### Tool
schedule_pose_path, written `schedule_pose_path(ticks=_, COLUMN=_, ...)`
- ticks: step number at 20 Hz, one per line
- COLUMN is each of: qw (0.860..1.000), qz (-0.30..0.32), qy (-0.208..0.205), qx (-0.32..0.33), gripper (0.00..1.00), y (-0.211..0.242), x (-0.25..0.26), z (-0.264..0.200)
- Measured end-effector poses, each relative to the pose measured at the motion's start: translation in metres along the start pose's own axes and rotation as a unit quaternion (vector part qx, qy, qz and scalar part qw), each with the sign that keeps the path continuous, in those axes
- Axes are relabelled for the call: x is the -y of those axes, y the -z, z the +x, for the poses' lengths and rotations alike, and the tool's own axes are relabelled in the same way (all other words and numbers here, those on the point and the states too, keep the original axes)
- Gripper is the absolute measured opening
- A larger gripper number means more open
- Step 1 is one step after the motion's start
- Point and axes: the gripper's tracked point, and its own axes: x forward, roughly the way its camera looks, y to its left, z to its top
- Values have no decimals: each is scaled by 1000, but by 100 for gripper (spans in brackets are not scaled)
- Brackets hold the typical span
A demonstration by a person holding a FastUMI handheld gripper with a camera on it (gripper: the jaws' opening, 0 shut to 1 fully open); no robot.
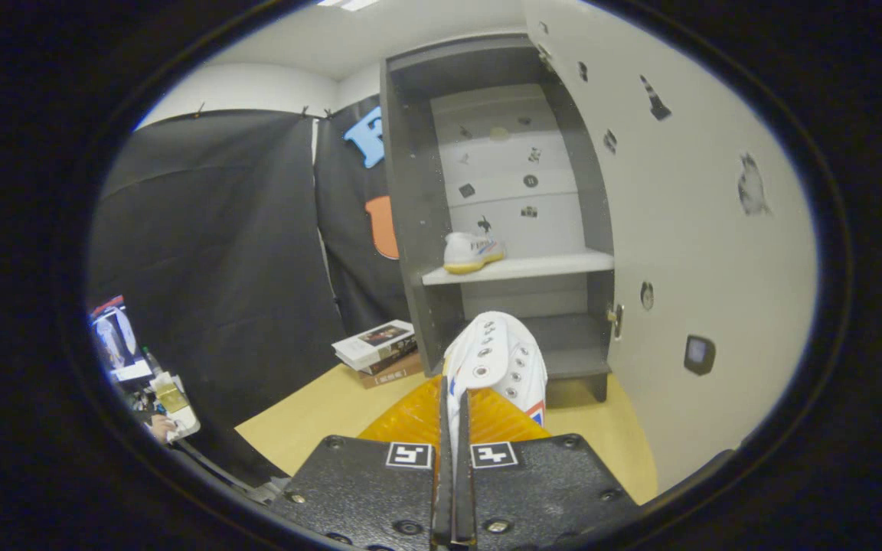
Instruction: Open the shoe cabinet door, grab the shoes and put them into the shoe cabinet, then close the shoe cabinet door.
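Cabinet (410,229) stands open, door (686,229) swung right. Two shoes are counted. One shoe (472,252) sits on the white shelf (533,266), far side, long axis left-right, toe pointing right. Second shoe (498,363) is pinched by the nearly closed gripper (452,428), long axis pointing away toward the cabinet. No legible writing.

Ahead of the jaws, which pinch a white shoe (498,360) at the gripper (452,417), the shoe cabinet (410,191) stands open. Its shelf (533,265) carries a second shoe (470,252) toward one side; the rest of the shelf is bare. The lower compartment beyond the jaws is free. The open door (686,191) walls off one side; a stack of books (377,346) lies on the desk (318,417) on the other.
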Motion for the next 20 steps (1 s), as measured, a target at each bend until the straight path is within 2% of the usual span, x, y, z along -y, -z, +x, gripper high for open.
schedule_pose_path(ticks=2, qw=999, qz=-34, qy=10, qx=18, gripper=5, y=-30, x=-4, z=-6)
schedule_pose_path(ticks=5, qw=995, qz=-85, qy=50, qx=33, gripper=5, y=-64, x=1, z=-7)
schedule_pose_path(ticks=8, qw=996, qz=-71, qy=40, qx=35, gripper=5, y=-90, x=-6, z=-9)
schedule_pose_path(ticks=13, qw=995, qz=-81, qy=50, qx=30, gripper=5, y=-123, x=0, z=8)
schedule_pose_path(ticks=17, qw=990, qz=-123, qy=69, qx=28, gripper=5, y=-155, x=5, z=33)
schedule_pose_path(ticks=20, qw=987, qz=-132, qy=86, qx=26, gripper=5, y=-181, x=15, z=56)
